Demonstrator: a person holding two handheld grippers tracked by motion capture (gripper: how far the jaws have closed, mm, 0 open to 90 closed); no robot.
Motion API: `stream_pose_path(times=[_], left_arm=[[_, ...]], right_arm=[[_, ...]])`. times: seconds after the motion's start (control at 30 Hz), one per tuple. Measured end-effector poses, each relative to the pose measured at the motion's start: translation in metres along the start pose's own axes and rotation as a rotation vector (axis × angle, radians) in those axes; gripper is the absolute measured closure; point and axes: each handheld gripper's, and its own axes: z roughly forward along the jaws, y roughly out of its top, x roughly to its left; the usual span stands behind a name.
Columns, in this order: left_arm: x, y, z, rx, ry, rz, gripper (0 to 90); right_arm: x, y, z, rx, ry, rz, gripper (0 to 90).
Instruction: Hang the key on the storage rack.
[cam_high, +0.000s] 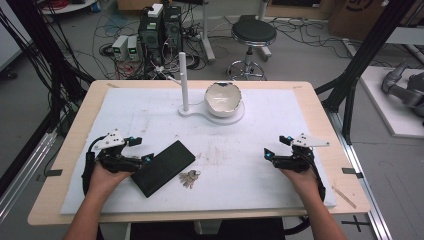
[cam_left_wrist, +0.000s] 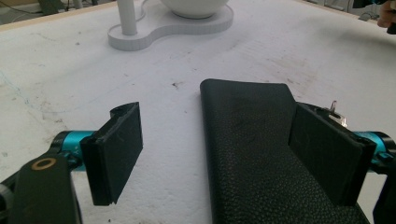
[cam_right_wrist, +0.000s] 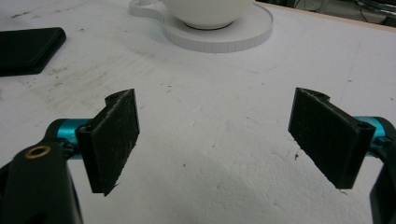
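Observation:
A flat black leather wallet (cam_high: 162, 167) lies at an angle on the white mat (cam_high: 250, 125), with a bunch of keys (cam_high: 190, 178) just to its right. My left gripper (cam_high: 141, 150) is open at the wallet's left end. In the left gripper view the left gripper (cam_left_wrist: 217, 112) has one jaw over the wallet (cam_left_wrist: 252, 140) and the other over bare mat; a bit of the keys (cam_left_wrist: 334, 107) peeks past the jaw. My right gripper (cam_high: 276, 147) stands open over bare mat on the right, nothing between its jaws (cam_right_wrist: 215, 95). The wallet (cam_right_wrist: 25, 46) shows far left there.
A white stand (cam_high: 192, 111) with an upright post (cam_high: 183, 80) and a white bowl (cam_high: 223, 97) sits at the mat's far middle. Wooden table border (cam_high: 80, 125) surrounds the mat. A stool (cam_high: 252, 35), computers (cam_high: 160, 30) and cables are on the floor beyond.

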Motion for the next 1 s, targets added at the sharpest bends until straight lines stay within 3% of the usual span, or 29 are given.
stream_pose_path(times=[0.3,0.43,0.67,1.0], left_arm=[[-0.002,0.001,0.003,0.008,-0.002,-0.010,17.8],[-0.005,0.001,0.006,0.029,-0.005,0.015,17.8],[-0.004,0.003,0.004,-0.016,0.013,0.035,18.4],[-0.006,0.004,0.003,-0.009,0.019,0.032,18.9]], right_arm=[[-0.007,-0.002,0.001,0.012,-0.014,0.022,16.7],[-0.006,-0.001,-0.004,0.006,-0.011,0.000,16.7],[-0.004,-0.001,-0.009,0.004,-0.011,0.021,16.7],[-0.004,-0.001,-0.010,0.006,-0.025,0.015,16.6]])
